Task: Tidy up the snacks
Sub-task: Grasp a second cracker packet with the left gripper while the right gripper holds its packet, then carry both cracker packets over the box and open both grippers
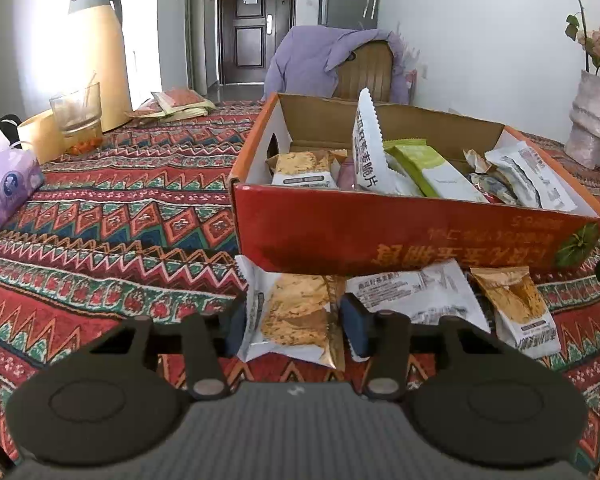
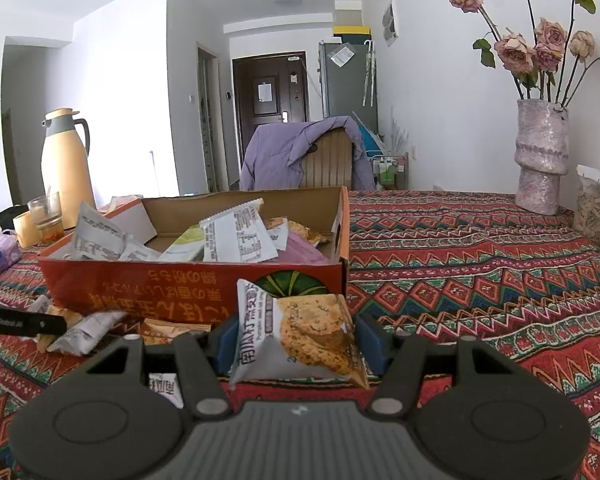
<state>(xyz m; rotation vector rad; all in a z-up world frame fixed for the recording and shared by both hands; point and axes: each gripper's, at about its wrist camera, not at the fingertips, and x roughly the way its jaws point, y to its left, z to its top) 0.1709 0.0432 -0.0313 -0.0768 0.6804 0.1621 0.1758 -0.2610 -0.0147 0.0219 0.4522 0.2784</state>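
Observation:
A red cardboard box stands open on the patterned tablecloth and holds several snack packets. My left gripper is shut on a cracker packet that lies in front of the box. Two more packets, a white one and a golden one, lie to its right. My right gripper is shut on a cracker packet and holds it in front of the box's right end. The left gripper's finger shows at the left of the right wrist view.
A yellow thermos, a glass and a purple tissue pack stand at the left. A vase of flowers and a jar stand at the right. A chair with a purple jacket is behind the table.

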